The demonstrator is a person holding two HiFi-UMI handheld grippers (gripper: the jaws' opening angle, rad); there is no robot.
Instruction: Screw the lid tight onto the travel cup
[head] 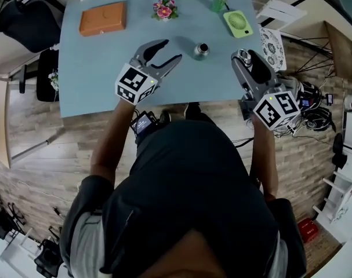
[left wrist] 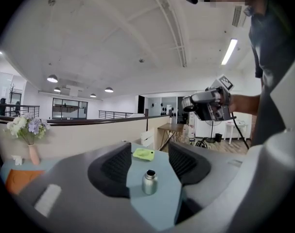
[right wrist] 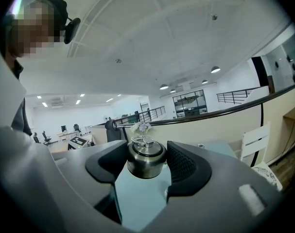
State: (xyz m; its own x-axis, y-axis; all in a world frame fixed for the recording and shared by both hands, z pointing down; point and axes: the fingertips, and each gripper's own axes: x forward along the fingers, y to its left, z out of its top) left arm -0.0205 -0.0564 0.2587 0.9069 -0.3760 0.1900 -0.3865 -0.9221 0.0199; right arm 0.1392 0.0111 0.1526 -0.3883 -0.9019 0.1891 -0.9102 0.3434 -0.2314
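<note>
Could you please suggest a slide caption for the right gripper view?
Right gripper, jaws closed on a round brushed-steel lid with a ring handle, above the pale blue table.

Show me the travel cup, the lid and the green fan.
travel cup (left wrist: 149, 184), left gripper view, on its steel side wall.
lid (right wrist: 146, 165), right gripper view, on its steel side.
green fan (head: 238, 23), head view, on the grille's middle.
</note>
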